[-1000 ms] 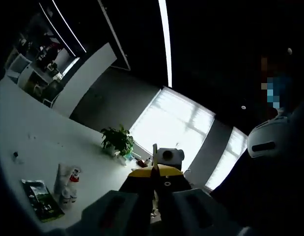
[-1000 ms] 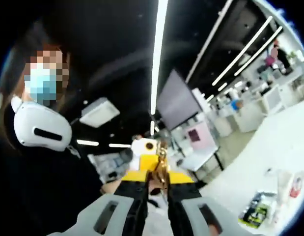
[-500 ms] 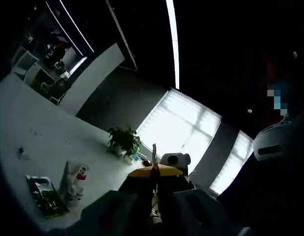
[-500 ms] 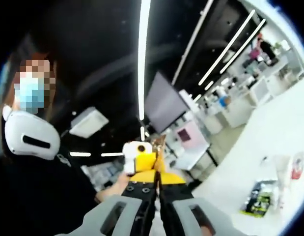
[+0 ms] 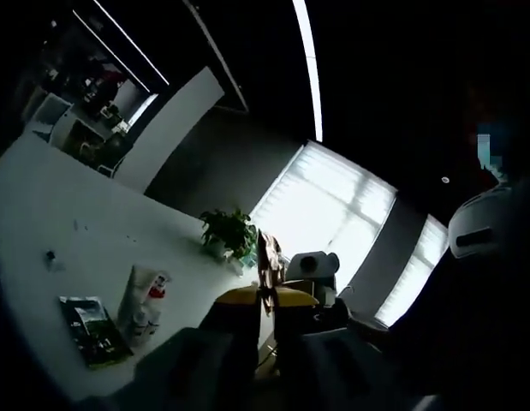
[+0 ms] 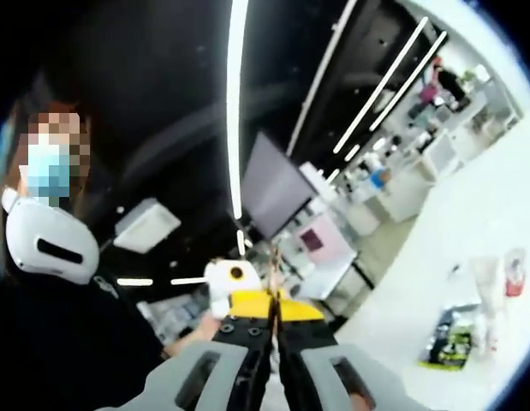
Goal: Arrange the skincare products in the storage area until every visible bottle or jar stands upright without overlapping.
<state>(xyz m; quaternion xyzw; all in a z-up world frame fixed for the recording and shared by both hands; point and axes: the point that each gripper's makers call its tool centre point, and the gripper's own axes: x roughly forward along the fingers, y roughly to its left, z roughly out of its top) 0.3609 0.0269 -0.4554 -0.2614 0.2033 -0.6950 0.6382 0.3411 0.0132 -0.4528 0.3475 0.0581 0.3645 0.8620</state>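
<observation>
On the white table (image 5: 42,214) lie a white tube (image 5: 138,293), a small red-capped bottle (image 5: 155,295) and a dark green packet (image 5: 93,330), close together. The right gripper view has the same tube (image 6: 485,282), red-capped bottle (image 6: 514,276) and packet (image 6: 444,347) at its right edge. My left gripper (image 5: 266,300) is shut, held in the air well away from them. My right gripper (image 6: 274,318) is shut too. They meet tip to tip: the right one's yellow front (image 5: 286,295) faces the left, and the left one's yellow front (image 6: 252,300) faces the right.
A potted plant (image 5: 229,233) stands at the table's far edge before bright windows (image 5: 333,205). A small dark item (image 5: 50,255) lies on the table. A person wearing a white headset (image 6: 49,241) stands close behind the grippers. Desks and shelves (image 6: 393,184) lie beyond.
Both views have shifted a little as the hands turned. The grippers stay shut and tip to tip. The products on the table have not moved.
</observation>
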